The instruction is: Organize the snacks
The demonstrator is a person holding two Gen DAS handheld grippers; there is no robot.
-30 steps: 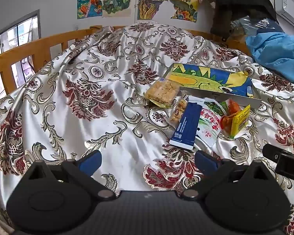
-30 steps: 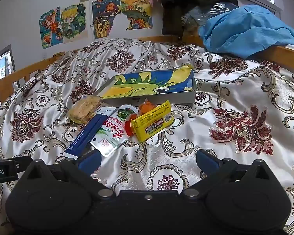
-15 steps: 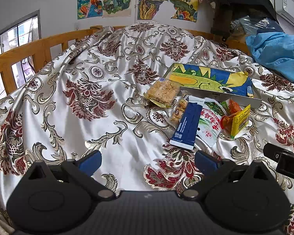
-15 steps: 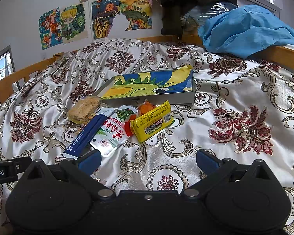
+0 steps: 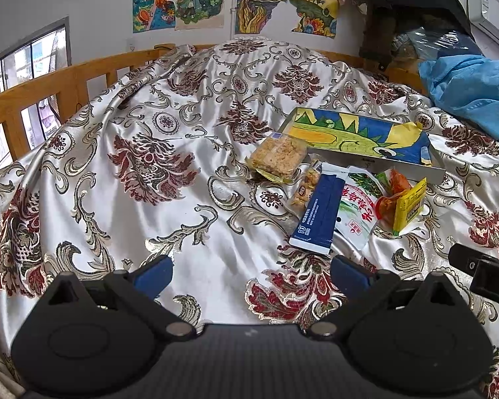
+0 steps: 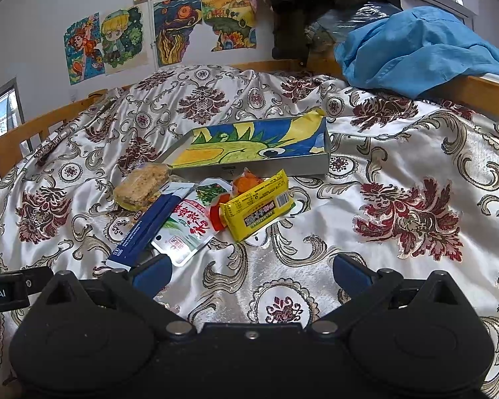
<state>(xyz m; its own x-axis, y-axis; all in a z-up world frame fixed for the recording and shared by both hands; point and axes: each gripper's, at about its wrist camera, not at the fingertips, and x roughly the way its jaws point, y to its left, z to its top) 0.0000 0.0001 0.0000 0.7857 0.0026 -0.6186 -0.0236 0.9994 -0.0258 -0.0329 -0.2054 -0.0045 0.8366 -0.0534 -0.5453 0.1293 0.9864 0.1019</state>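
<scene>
Snacks lie in a loose pile on the patterned bedspread (image 5: 183, 219), in front of a shallow box lined with a dragon drawing (image 5: 359, 136) (image 6: 259, 149). They are a clear-wrapped crispy cake (image 5: 277, 158) (image 6: 141, 184), a dark blue packet (image 5: 319, 212) (image 6: 146, 226), a white-and-green pouch (image 5: 356, 212) (image 6: 186, 226), a yellow packet (image 5: 411, 204) (image 6: 257, 209) and an orange snack (image 5: 397, 183) (image 6: 244, 183). My left gripper (image 5: 249, 271) is open, short of the pile. My right gripper (image 6: 249, 269) is open too, its left fingertip close to the pouch.
A wooden bed rail (image 5: 43, 99) runs along the left side and back. Blue cloth (image 6: 415, 46) is heaped on the right rail. Drawings (image 5: 196, 0) hang on the wall. Part of the other gripper shows at the right edge (image 5: 485, 279).
Both views have crept slightly; the snacks sit a touch lower and nearer in the right wrist view. Nothing has been picked up or shifted.
</scene>
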